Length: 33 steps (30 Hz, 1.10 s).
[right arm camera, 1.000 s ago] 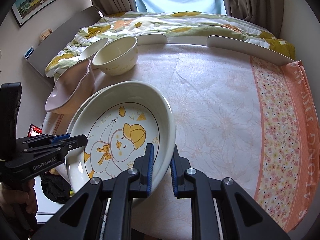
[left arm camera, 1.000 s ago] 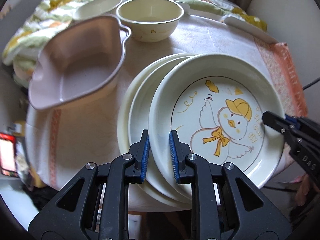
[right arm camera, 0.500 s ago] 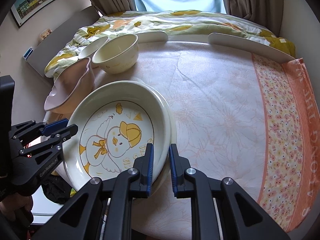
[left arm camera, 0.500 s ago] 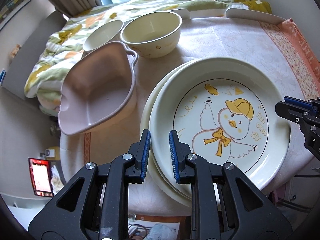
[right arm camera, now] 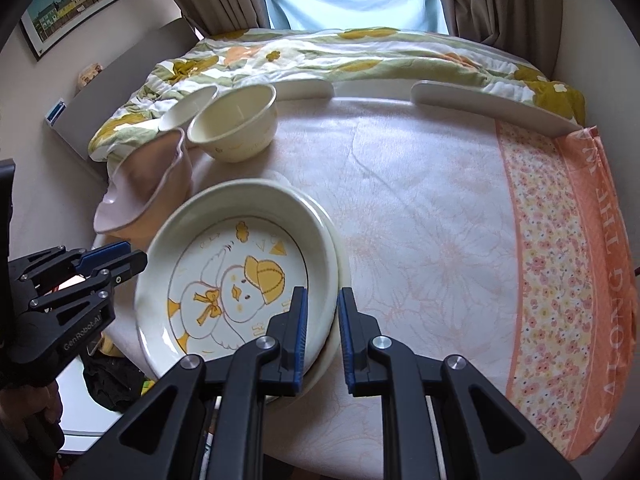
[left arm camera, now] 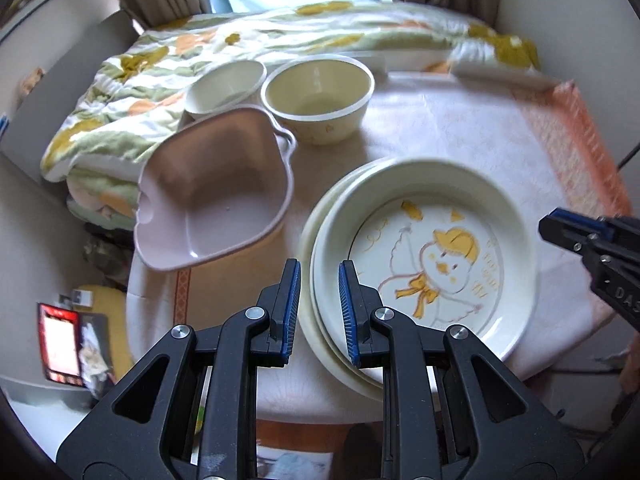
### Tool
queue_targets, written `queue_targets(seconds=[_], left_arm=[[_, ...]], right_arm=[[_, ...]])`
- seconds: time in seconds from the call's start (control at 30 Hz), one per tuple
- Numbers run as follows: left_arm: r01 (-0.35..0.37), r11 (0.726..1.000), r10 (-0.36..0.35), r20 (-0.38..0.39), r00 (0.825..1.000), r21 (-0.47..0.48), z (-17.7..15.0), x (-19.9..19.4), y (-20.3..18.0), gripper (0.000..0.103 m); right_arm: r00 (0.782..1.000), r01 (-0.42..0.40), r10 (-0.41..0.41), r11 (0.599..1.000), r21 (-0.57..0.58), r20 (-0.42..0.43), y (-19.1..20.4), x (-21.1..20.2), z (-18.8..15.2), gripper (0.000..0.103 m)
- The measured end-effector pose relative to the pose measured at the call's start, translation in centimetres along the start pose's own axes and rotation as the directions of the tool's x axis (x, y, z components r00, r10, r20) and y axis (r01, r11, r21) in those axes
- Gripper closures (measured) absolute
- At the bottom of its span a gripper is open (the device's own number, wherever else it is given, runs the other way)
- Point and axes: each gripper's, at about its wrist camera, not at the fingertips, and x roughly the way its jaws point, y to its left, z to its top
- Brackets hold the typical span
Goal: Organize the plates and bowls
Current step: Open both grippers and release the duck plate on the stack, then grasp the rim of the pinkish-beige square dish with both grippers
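A cream plate with a duck drawing (left arm camera: pixel 424 264) (right arm camera: pixel 236 276) lies on top of a stack of plain cream plates (left arm camera: pixel 320 240) (right arm camera: pixel 340 256) at the table's near left. My left gripper (left arm camera: pixel 319 304) is open, its jaws astride the stack's left rim without gripping. My right gripper (right arm camera: pixel 322 332) is open at the stack's right rim. A pink heart-shaped bowl (left arm camera: pixel 216 188) (right arm camera: pixel 140 192) sits left of the stack. Two cream bowls (left arm camera: pixel 318 98) (right arm camera: pixel 234 124) stand behind it.
The round table (right arm camera: pixel 420 220) has a pale floral cloth with an orange border at right. A floral quilt (right arm camera: pixel 320 56) lies on the bed behind. White curved rails (right arm camera: pixel 488 108) edge the table's far side. The table edge drops off left of the pink bowl.
The duck plate was lowered from a tilt onto the stack. Both grippers opened slightly and pulled back from the rim.
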Motion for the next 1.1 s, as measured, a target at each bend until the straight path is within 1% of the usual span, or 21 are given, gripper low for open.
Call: queue_targets(seconds=[0.07,0.1,0.13,0.17,0.2,0.23,0.27,0.3,0.33,0.43,0.53,0.6,0.67,0.7,0.8,0.87,0.93,0.97,1.07,1.1], left_arm=[[0.014,0.998,-0.013,0.029,1.000,-0.056,0.3,-1.7,1.2,0.085],[0.006,0.997,-0.003,0.030,1.000,-0.082,0.4,-2.4,1.8,0.083],[0.001,0.994,0.002,0.028,1.000,-0.110,0.5,-3.0,2.5,0.072],[0.004,0.990,0.000,0.032,0.999,-0.138,0.5,-3.6,3.2,0.041],[0.009,0.985,-0.001,0.045,0.999,-0.170,0.5,-4.2,3.8,0.021],[0.016,0.977,0.003,0.085,0.996,-0.213,0.3,-5.2,4.8,0.000],[0.028,0.970,0.002,0.122,0.992,-0.241,0.1,-6.1,5.6,0.000],[0.040,0.964,-0.002,0.144,0.990,-0.263,0.0,-6.8,6.4,0.000],[0.045,0.959,-0.003,0.150,0.989,-0.278,0.0,-7.2,7.1,0.000],[0.042,0.948,0.007,0.153,0.988,-0.315,-0.2,-7.8,9.4,0.000],[0.085,0.929,-0.024,0.171,0.985,-0.361,-0.7,-8.0,12.1,0.000],[0.132,0.911,-0.067,0.177,0.982,-0.390,-0.9,-7.3,14.3,0.000],[0.170,0.894,-0.111,0.164,0.980,-0.414,-0.9,-5.9,16.0,0.001],[0.185,0.884,-0.131,0.153,0.980,-0.430,-0.8,-5.1,16.9,0.002],[0.245,0.852,-0.212,0.122,0.970,-0.463,-0.6,-2.5,18.9,0.008],[0.254,0.843,-0.239,0.093,0.966,-0.473,-0.4,-0.8,19.8,0.011],[0.287,0.826,-0.295,0.060,0.953,-0.485,-0.1,1.3,20.4,0.017],[0.301,0.822,-0.322,0.042,0.946,-0.484,0.1,2.3,20.6,0.018],[0.303,0.833,-0.344,-0.004,0.939,-0.462,0.8,4.9,20.5,0.021],[0.310,0.833,-0.358,-0.018,0.934,-0.459,1.0,5.7,20.5,0.023]], right_arm=[[1.000,-0.003,0.004,1.000,-0.006,0.020,-0.1,-1.2,0.7,0.089],[1.000,-0.010,0.010,1.000,-0.009,0.027,-0.2,-1.8,1.0,0.089],[0.999,-0.026,0.026,1.000,-0.012,0.034,-0.2,-2.4,1.5,0.089],[0.998,-0.041,0.041,0.999,-0.016,0.041,-0.1,-2.8,1.8,0.089],[0.997,-0.052,0.053,0.998,-0.023,0.051,0.0,-3.3,2.2,0.084],[0.996,-0.061,0.062,0.998,-0.031,0.059,0.1,-3.6,2.4,0.065],[0.995,-0.073,0.076,0.997,-0.039,0.063,0.3,-3.9,2.7,0.049],[0.993,-0.094,0.098,0.995,-0.044,0.072,0.5,-4.1,3.1,0.011],[0.989,-0.115,0.119,0.992,-0.049,0.087,0.7,-4.3,3.3,0.000],[0.983,-0.142,0.148,0.988,-0.059,0.111,1.5,-4.2,4.0,0.000],[0.980,-0.166,0.174,0.982,-0.084,0.092,2.9,-3.4,5.1,0.000],[0.980,-0.183,0.190,0.978,-0.099,0.065,4.0,-2.6,5.9,0.000],[0.983,-0.182,0.184,0.977,-0.115,0.005,5.6,-1.2,6.9,0.000],[0.985,-0.172,0.172,0.978,-0.114,-0.010,6.5,-0.4,7.4,0.000],[0.992,-0.130,0.129,0.986,-0.100,-0.014,8.3,1.4,8.7,0.000],[0.988,-0.147,0.142,0.983,-0.108,-0.056,9.6,3.4,9.6,0.000],[0.987,-0.140,0.131,0.985,-0.099,-0.094,10.5,5.2,10.2,0.000],[0.986,-0.141,0.131,0.985,-0.095,-0.107,10.8,6.0,10.4,0.000],[0.978,-0.149,0.136,0.986,-0.072,-0.157,11.7,8.4,10.9,0.002],[0.976,-0.146,0.133,0.987,-0.065,-0.171,12.0,9.2,11.0,0.004]])
